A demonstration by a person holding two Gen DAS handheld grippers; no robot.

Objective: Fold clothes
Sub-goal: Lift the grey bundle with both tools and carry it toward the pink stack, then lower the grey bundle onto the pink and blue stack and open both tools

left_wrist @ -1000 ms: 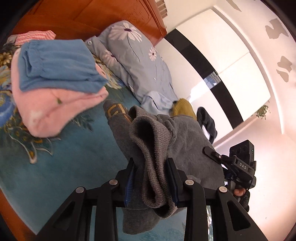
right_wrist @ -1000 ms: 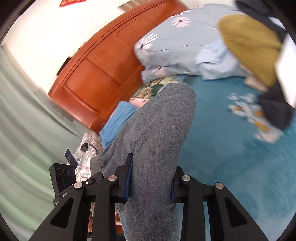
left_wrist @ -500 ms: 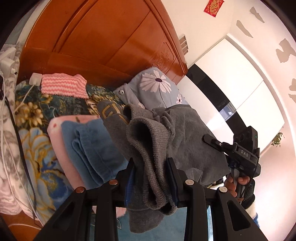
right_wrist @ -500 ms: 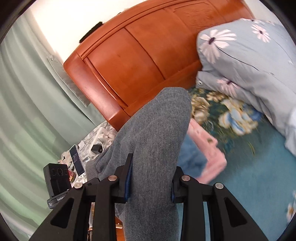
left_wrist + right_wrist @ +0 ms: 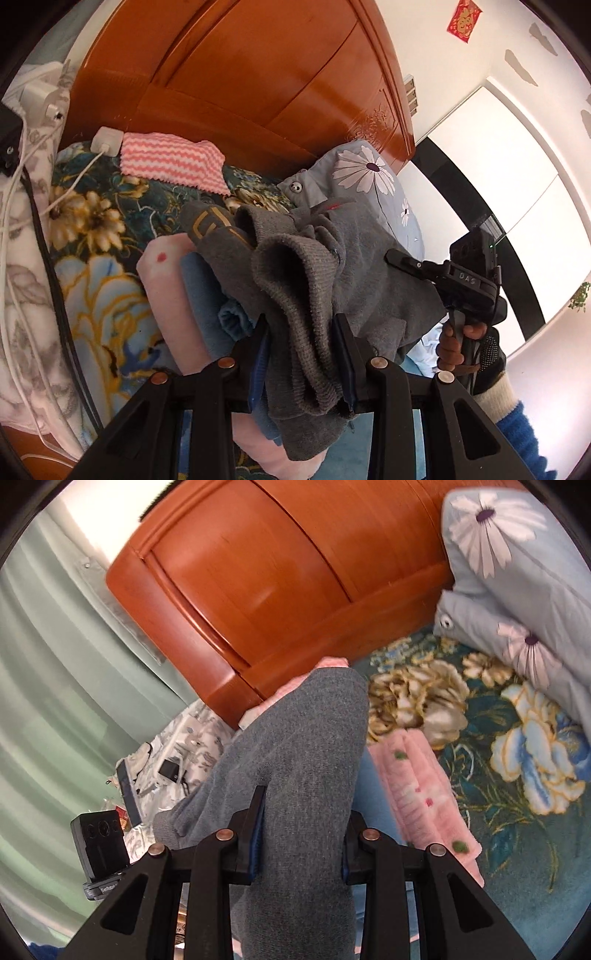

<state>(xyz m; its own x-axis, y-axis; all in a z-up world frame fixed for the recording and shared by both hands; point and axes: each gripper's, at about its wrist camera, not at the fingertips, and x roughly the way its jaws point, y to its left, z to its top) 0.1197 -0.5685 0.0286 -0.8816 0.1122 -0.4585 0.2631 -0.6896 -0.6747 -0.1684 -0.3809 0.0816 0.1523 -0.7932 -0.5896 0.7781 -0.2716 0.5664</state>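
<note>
Grey garment — bunched between both hand-held grippers, left and right each pinching it.

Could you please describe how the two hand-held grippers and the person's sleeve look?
The left hand-held gripper and the right hand-held gripper are alike: black angular frames with round metal rivets and blue pads on the fingers. The sleeve is bright blue with a cream cuff, beside a dark textured glove.
</note>
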